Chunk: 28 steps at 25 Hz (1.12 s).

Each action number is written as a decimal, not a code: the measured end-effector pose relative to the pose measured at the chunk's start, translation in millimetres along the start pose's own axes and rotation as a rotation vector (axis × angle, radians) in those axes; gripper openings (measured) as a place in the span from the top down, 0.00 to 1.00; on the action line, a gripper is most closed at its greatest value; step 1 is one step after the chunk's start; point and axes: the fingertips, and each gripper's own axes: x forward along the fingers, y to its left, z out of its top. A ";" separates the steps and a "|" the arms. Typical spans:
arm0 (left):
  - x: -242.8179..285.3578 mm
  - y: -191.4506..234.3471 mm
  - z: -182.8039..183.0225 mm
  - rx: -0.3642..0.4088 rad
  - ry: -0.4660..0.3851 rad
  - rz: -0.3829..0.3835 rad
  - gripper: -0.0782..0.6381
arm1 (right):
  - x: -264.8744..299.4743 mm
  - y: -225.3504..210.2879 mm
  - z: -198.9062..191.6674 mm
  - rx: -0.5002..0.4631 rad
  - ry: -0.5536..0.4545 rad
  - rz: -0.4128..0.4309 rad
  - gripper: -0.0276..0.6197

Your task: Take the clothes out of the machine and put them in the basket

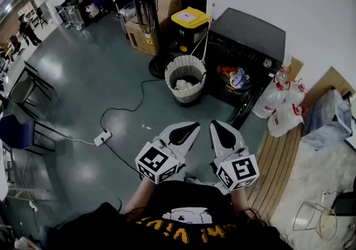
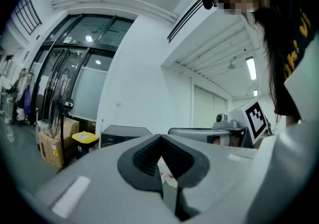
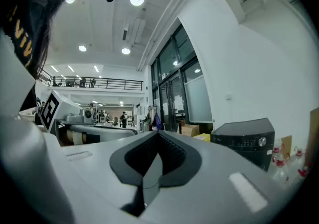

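Clothes (image 1: pixel 234 76), a mixed orange and pale bundle, lay inside the black machine (image 1: pixel 247 35), straight ahead of the right gripper and well apart from it, with the front door (image 1: pixel 243 111) dropped open. Far to the left of both grippers, a white power strip (image 1: pixel 102 138) sat on the grey floor with its cable trailing ahead. Beyond it, ahead and left of the left gripper, stood cardboard boxes (image 1: pixel 146 33), a standing fan (image 1: pixel 143 0) and a yellow-lidded bin (image 1: pixel 189 19). The wicker basket (image 1: pixel 187 95) stood directly ahead of the left gripper, just beside the machine's left side, with something pale (image 1: pixel 182 84) in its bottom. The left gripper (image 1: pixel 191 128) was held low near the person's body, its jaws pressed together with nothing between them. The right gripper (image 1: pixel 216 125), just beside it, was likewise closed and empty. To the right of the right gripper, white plastic bags (image 1: pixel 281 111) with red ties leaned near the open door.
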 end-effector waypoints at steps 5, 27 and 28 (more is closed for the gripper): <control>1.1 -3.6 0.4 0.005 0.002 0.013 0.89 | -2.9 1.0 2.6 -0.006 -0.014 0.027 0.94; 25.3 41.9 -8.9 -0.016 0.032 0.035 0.89 | 37.2 -32.5 -7.3 0.029 -0.009 0.032 0.94; 28.6 47.9 -9.1 -0.019 0.034 0.032 0.89 | 43.3 -35.7 -8.3 0.032 -0.006 0.029 0.94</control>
